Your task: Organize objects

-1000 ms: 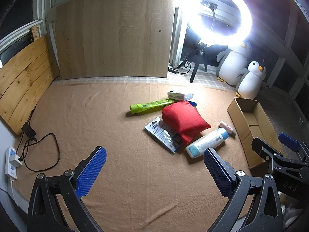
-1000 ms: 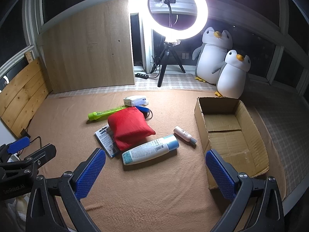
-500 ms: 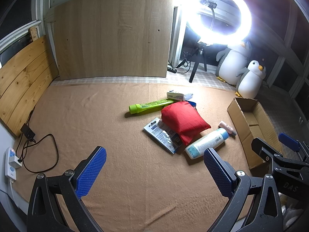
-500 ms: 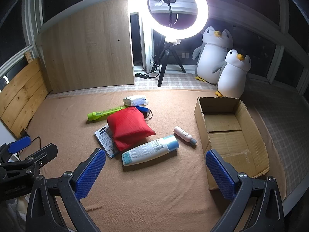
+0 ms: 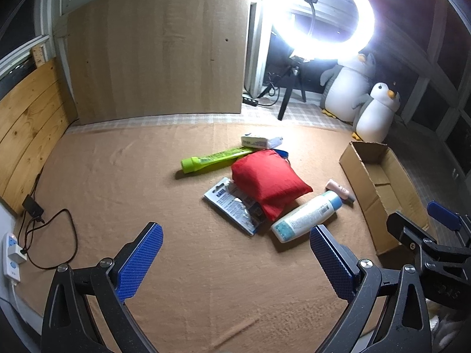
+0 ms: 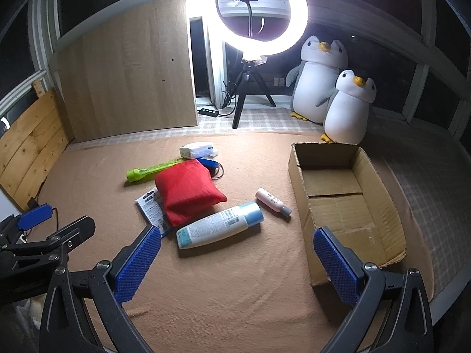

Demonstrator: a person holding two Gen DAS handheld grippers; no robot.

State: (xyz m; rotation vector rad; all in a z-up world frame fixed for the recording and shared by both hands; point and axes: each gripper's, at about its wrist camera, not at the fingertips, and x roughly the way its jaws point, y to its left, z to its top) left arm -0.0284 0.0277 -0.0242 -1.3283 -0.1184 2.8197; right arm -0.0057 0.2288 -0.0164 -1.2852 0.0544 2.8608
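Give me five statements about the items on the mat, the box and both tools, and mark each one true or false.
1. The cardboard box already holds the white bottle. False: the box is empty, and the white bottle lies on the mat.
2. The red pouch lies partly over the blister pack. True.
3. The right tool is shut on the small pink bottle. False: it is open and holds nothing; the small pink bottle lies on the mat.
4. The left tool is open and empty. True.
5. The green tube lies inside the box. False: it lies on the mat behind the pouch.
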